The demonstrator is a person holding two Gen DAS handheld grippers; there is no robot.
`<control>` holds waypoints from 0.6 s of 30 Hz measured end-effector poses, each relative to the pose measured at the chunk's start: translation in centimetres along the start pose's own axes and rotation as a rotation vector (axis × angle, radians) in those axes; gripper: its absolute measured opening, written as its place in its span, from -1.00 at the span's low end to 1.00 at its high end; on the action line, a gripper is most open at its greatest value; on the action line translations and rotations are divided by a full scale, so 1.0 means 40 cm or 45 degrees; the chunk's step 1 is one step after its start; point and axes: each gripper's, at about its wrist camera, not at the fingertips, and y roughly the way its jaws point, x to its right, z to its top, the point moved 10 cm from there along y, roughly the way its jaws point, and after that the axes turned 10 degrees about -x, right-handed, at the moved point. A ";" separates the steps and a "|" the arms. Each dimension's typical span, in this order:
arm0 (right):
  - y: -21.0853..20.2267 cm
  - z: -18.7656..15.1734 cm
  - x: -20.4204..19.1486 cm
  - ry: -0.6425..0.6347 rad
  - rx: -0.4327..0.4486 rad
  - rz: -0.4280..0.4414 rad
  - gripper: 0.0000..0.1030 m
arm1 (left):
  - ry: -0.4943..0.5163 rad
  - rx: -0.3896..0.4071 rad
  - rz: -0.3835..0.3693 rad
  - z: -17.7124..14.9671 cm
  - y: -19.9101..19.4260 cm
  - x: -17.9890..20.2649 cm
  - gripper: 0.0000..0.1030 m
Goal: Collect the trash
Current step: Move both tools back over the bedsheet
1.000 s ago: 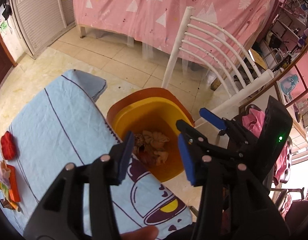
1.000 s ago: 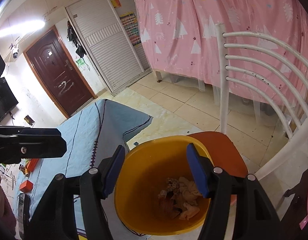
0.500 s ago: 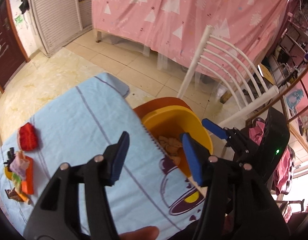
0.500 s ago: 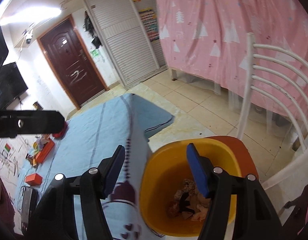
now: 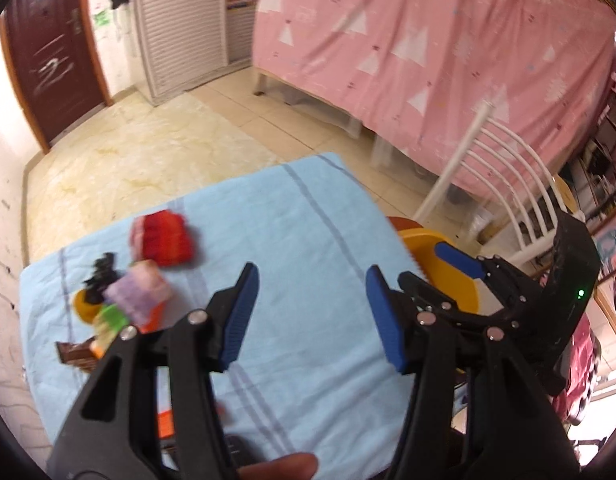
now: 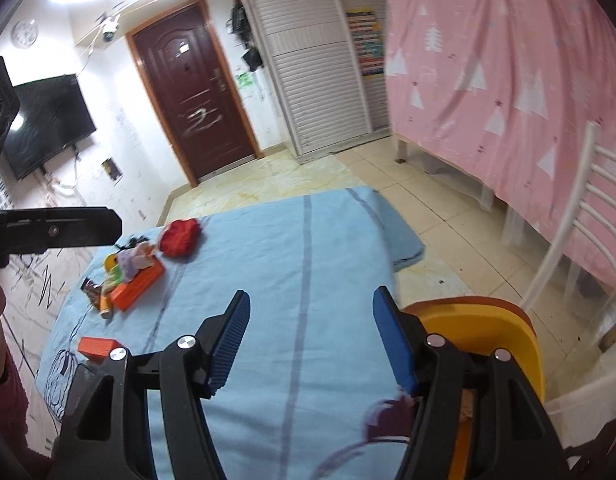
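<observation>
A pile of trash lies at the far left of the blue tablecloth (image 5: 308,216): a red crumpled piece (image 5: 166,240), a purple wad (image 5: 138,294), black and green scraps, and an orange box (image 6: 138,282). Nearer the front edge sits another small orange box (image 6: 96,348). The yellow bin (image 6: 492,332) stands off the table's right edge on an orange chair seat. My left gripper (image 5: 311,270) hovers open over bare cloth, right of the pile, nothing between its blue pads. My right gripper (image 6: 311,292) is open and empty too, over the cloth beside the bin (image 5: 448,276).
A white slatted chair (image 5: 500,168) rises behind the bin. A bed with a pink curtain (image 5: 428,40) fills the far right. Tiled floor lies beyond the table, then a brown door (image 6: 188,92) and a white louvred cupboard (image 6: 320,72). A hand shows at the bottom edge.
Both grippers swung away from the bin and leftward over the table. The bin slid to the right edge of both views, and the trash pile came closer. The left jaws stand a little wider.
</observation>
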 end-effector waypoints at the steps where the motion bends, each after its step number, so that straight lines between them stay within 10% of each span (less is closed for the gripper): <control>1: 0.004 0.004 -0.021 -0.020 -0.003 0.002 0.12 | -0.015 0.004 0.007 -0.006 -0.006 -0.021 0.03; 18: 0.088 0.044 -0.312 -0.255 -0.072 0.049 0.12 | -0.221 0.099 0.104 -0.079 -0.116 -0.341 0.32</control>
